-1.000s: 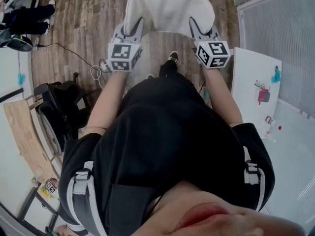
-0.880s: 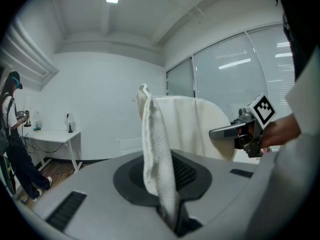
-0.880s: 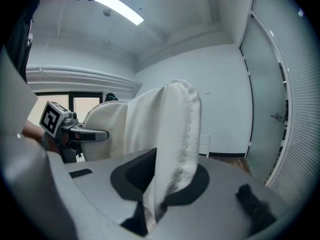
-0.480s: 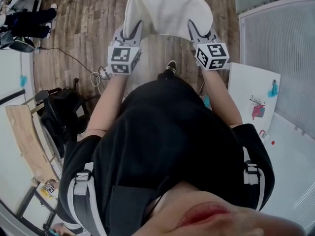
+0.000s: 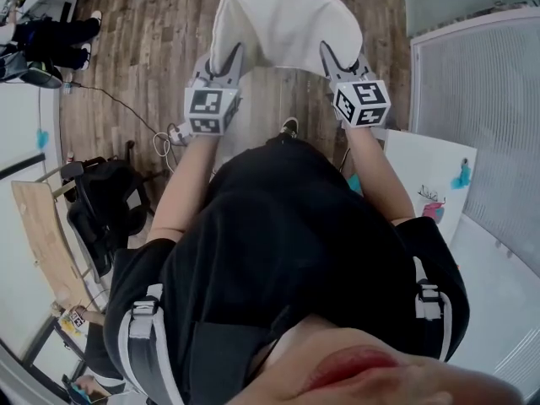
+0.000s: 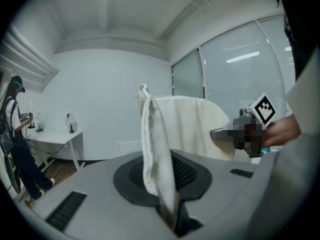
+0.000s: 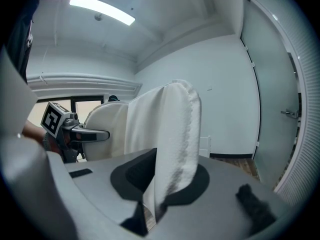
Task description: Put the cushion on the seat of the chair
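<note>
The right gripper (image 7: 149, 215) has its fingers clamped on the white cushion (image 7: 172, 134). The left gripper (image 7: 72, 132) grips its far edge.

The cushion (image 5: 285, 24) spans from the jaws of the left gripper (image 5: 226, 57), nipping its left edge, to those of the right gripper (image 5: 331, 56) on its right edge, with a shoe (image 5: 289, 126) behind and below both.

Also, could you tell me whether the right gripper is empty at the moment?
No, the right gripper has its jaws pinched on an edge of the white cushion.
</note>
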